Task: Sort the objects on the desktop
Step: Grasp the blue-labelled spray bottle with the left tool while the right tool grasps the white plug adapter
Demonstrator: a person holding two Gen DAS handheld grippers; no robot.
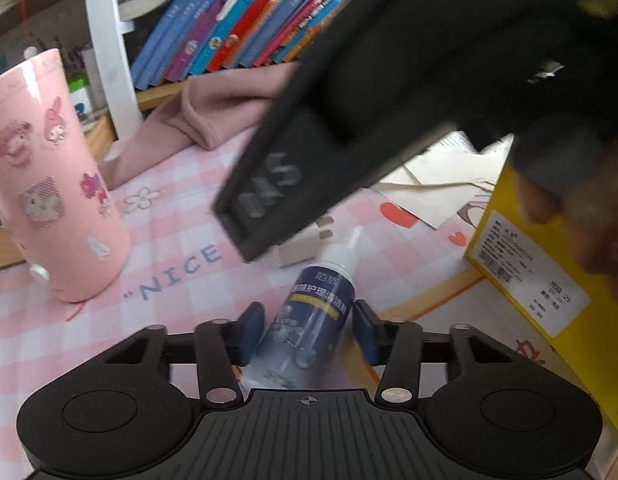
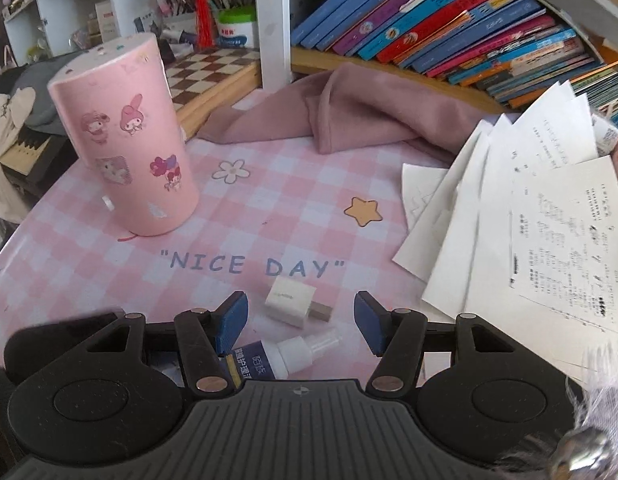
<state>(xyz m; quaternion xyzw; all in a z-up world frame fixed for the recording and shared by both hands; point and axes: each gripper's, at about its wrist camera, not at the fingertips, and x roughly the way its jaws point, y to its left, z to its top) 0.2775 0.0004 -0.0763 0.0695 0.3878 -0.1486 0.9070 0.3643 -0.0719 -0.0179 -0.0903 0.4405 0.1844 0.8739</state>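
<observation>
So my left hand-held gripper (image 1: pixel 307 328) was tipped down at the tabletop (image 1: pixel 177 220) with its blue pads right up against both sides of the little spray bottle (image 1: pixel 309 320), clamped on it as far as I could see. The bottle lay on the pink checked mat with its white nozzle pointing away from me. The right hand-held gripper (image 2: pixel 299 322) hung just above, also angled down, jaws apart with nothing between the pads; the white charger plug (image 2: pixel 295 304) sat on the mat just past them, next to the bottle's nozzle. From the left camera the right gripper's black body cut across the top of the view, blurry. Around it: a pink sticker-covered cup (image 2: pixel 127 140) standing upside down on the left, a crumpled pink cloth (image 2: pixel 341 116) at the back, loose printed sheets (image 2: pixel 529 220) fanned out on the right, a yellow box (image 1: pixel 549 280), and a shelf of leaning books (image 2: pixel 449 20) behind.
</observation>
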